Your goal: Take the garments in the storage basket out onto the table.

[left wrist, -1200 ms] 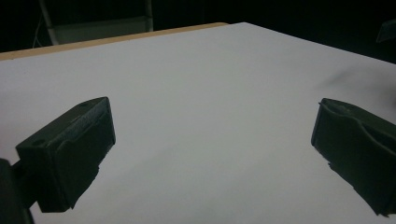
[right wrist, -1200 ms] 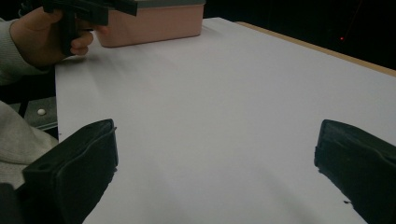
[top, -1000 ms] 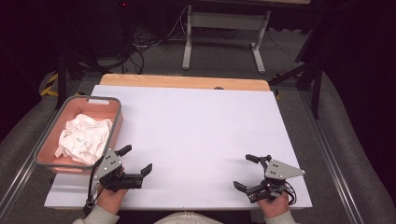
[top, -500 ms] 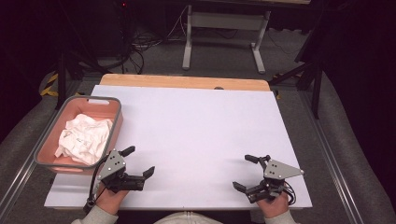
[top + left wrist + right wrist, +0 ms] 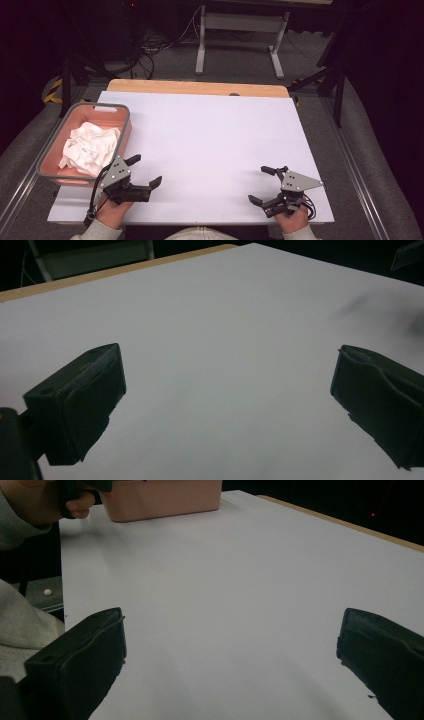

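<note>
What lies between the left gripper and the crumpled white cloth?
In the high view, the pink plastic bin's grey rim separates the left gripper from the cloth.

We saw 1 crumpled white cloth (image 5: pixel 90 148) lying bunched in the pink basket (image 5: pixel 122 131) at the table's left edge, perhaps printed with faint marks, its heap reaching the rim.

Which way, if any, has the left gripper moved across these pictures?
Yes: the left gripper slid slightly toward the person, along the pink bin.
</note>
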`<state>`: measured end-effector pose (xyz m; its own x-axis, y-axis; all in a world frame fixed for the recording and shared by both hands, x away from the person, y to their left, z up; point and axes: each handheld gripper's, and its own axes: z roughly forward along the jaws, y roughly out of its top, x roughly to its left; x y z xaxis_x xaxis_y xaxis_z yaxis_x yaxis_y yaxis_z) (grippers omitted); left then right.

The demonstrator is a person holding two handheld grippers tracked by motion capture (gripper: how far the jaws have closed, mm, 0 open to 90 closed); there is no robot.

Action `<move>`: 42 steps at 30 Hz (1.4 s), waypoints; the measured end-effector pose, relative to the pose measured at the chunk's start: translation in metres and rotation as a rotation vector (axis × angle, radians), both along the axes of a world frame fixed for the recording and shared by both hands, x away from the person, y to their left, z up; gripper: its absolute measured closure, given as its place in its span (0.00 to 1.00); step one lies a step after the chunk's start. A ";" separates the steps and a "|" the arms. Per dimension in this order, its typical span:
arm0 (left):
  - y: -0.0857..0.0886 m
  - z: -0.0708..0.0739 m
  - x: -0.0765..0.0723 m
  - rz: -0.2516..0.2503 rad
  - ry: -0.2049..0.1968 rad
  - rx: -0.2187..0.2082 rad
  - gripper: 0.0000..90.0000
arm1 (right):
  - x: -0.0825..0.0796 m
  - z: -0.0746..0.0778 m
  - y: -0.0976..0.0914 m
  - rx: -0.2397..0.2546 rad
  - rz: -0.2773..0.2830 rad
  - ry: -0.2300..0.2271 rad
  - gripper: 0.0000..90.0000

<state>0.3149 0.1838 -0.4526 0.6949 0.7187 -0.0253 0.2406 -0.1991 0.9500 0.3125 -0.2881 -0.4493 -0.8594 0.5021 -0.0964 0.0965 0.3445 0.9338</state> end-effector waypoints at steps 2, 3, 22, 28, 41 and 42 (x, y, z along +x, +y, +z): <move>0.002 0.003 0.000 -0.001 0.006 0.007 0.02 | 0.000 0.000 0.000 0.001 0.000 0.000 0.00; 0.004 0.004 -0.001 -0.002 0.009 0.006 0.02 | 0.000 0.000 0.000 0.002 0.000 0.001 0.00; 0.029 0.026 -0.002 -0.025 0.060 -0.029 0.03 | 0.003 -0.002 -0.003 0.019 0.004 0.027 0.00; 0.033 0.033 -0.004 -0.018 0.052 -0.019 0.03 | 0.003 -0.002 -0.002 0.017 0.003 0.029 0.00; 0.042 0.049 -0.005 -0.028 0.042 0.030 0.01 | 0.006 -0.005 -0.001 0.012 0.006 0.045 0.00; 0.042 0.050 -0.005 -0.026 0.046 0.040 0.01 | 0.006 -0.005 -0.001 0.012 0.006 0.046 0.00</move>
